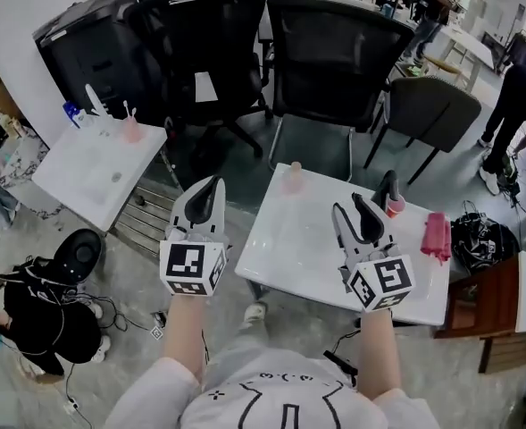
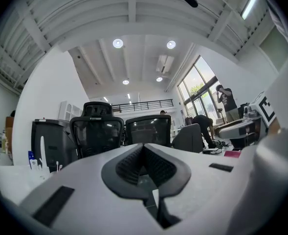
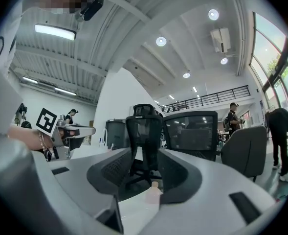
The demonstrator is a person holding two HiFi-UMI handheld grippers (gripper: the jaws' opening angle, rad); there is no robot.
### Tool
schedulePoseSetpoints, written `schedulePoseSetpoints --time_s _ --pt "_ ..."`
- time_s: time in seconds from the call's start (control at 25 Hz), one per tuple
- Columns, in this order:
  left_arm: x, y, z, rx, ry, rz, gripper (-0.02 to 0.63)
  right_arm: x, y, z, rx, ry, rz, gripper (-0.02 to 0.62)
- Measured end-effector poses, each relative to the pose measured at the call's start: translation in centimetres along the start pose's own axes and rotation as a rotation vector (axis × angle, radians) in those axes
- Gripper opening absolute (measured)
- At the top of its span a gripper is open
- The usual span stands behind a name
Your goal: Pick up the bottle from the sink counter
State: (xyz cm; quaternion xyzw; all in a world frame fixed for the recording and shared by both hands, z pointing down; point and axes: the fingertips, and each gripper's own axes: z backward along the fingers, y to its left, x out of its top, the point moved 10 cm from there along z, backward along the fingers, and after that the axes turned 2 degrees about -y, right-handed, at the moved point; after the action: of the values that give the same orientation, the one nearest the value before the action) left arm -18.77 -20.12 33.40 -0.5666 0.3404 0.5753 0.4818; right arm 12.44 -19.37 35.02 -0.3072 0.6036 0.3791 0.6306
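with the right gripper [image 1: 349, 206] parted and empty and the left gripper [image 1: 207, 190] pinched shut, reach the right forward to straddle the pink bottle [image 1: 294, 176] at the white surface's [image 1: 316, 248] far edge.

A pale pink bottle [image 1: 292, 176] stands at the white table's [image 1: 289, 235] far edge; the right gripper [image 1: 347, 206] hovers over it (left gripper [image 1: 209, 186] just off the table's left side).

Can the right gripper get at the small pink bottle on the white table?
Probably yes: the right gripper is open and empty, and only bare table lies between it and the bottle.
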Motion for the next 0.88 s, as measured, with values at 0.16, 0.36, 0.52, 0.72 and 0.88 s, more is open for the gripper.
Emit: schedulePoseSetpoints --time_s 0.16,0.36,0.52,0.72,0.88 --pt "-1.7 2.5 -3.3 -0.028 0.009 0.023 0.006 -0.9 -0.4 -3.9 -0.033 0.028 0.008 0.265" --pt "-3.9 5.3 -7.4 -0.065 0.026 0.041 0.006 -2.5 -0.8 -8.3 -0.038 0.055 0.011 0.279" --pt "-5.5 7.0 -10.3 -0.097 0.037 0.047 0.006 -4.9 -1.2 -11.4 -0.049 0.083 0.000 0.278" --pt "-7.4 8.1 -12.5 -0.126 0.058 0.056 0.006 -7.9 -1.7 -14.7 -0.040 0.137 -0.021 0.278" --pt "-9.0 8.6 -13.8 -0.125 0.088 0.069 0.006 -10.5 -2.2 -17.1 -0.029 0.180 -0.033 0.278"
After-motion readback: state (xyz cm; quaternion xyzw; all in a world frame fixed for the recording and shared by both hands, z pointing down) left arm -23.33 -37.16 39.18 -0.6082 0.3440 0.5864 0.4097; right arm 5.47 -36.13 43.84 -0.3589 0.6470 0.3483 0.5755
